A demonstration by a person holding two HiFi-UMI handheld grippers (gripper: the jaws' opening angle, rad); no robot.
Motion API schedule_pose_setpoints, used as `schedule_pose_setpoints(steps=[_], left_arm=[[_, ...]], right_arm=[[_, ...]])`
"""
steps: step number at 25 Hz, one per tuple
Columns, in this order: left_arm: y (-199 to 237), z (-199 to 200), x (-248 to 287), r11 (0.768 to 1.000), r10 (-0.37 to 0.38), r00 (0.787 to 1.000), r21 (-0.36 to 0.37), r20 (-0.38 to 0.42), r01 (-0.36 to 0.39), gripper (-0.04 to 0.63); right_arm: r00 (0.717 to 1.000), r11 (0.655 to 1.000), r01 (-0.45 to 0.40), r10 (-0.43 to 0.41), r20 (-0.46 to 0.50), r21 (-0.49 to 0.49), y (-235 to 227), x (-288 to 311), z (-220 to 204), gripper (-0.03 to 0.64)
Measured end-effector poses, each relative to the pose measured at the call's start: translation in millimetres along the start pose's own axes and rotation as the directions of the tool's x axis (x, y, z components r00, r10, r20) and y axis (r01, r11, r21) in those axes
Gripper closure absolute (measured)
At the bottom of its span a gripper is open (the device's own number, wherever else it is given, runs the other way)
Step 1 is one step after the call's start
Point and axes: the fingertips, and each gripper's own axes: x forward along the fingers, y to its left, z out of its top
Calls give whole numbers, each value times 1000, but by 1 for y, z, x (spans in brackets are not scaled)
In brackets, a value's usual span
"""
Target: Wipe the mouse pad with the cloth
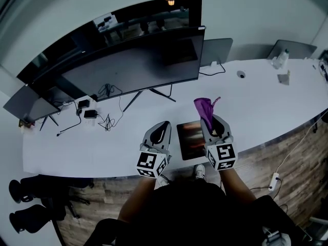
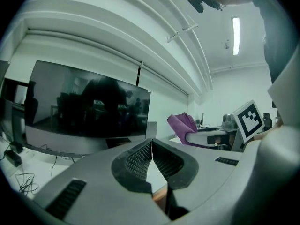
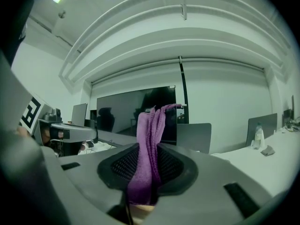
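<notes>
Pinching the purple cloth [image 1: 205, 106] upright beside the mouse pad [image 1: 189, 140] at lower centre, the right tool [image 1: 209, 120] risks wiping only a bunched, narrow strip; the left tool [image 1: 163, 126] is closed, empty.

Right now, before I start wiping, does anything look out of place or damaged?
Nothing spilled or damaged. The mouse pad lies flat near the desk edge. One oddity: the cloth sits pinched in the right tool as a bunched strip sticking up, not spread for wiping. The left tool is shut and empty.
</notes>
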Motion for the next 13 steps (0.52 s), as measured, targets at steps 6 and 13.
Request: schedule_pose_setpoints(steps=[6, 13], left_arm=[[-1, -6, 1, 1000, 1, 1000, -8, -12, -1, 572], [-5, -10, 3, 999, -7, 999, 36, -31, 8, 573]], right_arm=[[1000, 1000, -7, 7, 1, 4, 1, 3, -1, 500], [999, 999, -32, 31, 35, 28, 3, 3, 2, 500]])
